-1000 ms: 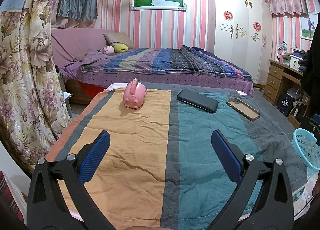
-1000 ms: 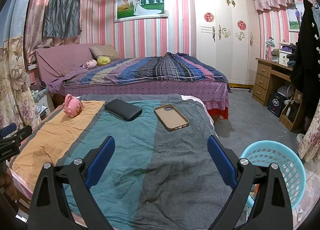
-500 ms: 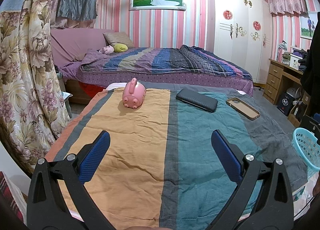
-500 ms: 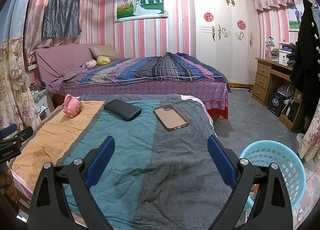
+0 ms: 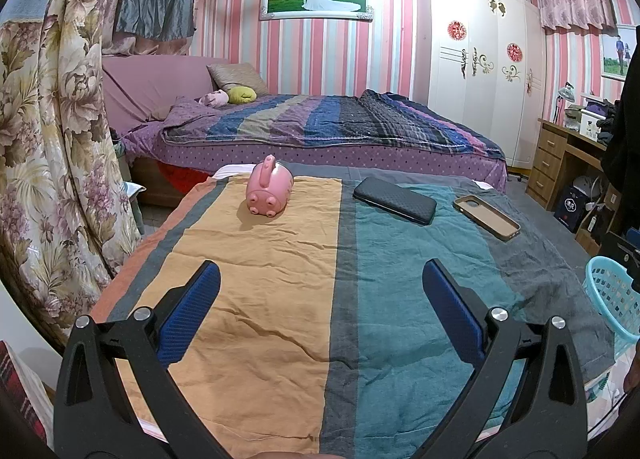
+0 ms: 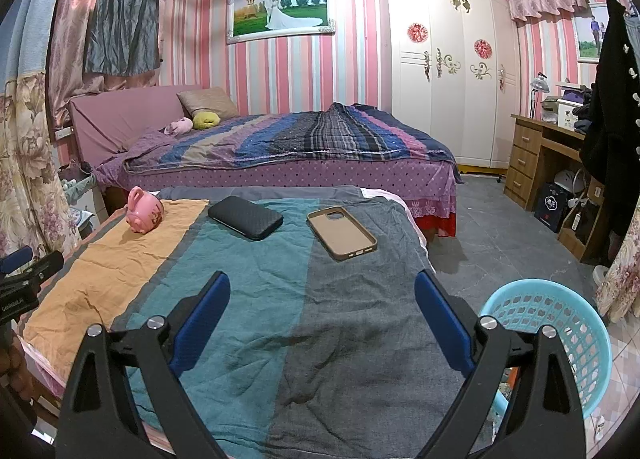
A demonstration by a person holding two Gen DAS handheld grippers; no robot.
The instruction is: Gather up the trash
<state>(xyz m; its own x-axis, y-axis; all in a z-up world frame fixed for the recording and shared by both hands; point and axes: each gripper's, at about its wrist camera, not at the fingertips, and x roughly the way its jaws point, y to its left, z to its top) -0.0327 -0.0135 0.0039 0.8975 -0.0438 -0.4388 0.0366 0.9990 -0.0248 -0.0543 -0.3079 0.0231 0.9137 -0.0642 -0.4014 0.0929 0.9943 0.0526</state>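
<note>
Right wrist view: striped bedspread (image 6: 240, 299) across the near bed; turquoise laundry-style basket (image 6: 560, 339) on the floor off its right edge. Near the far edge, left to right: pink piggy bank (image 6: 145, 211) on its side, black wallet (image 6: 245, 217), tan phone case (image 6: 342, 233). Right gripper (image 6: 322, 299) spread wide, empty. Left gripper (image 5: 320, 287) likewise spread, holding nothing, above the orange stripe.
</note>
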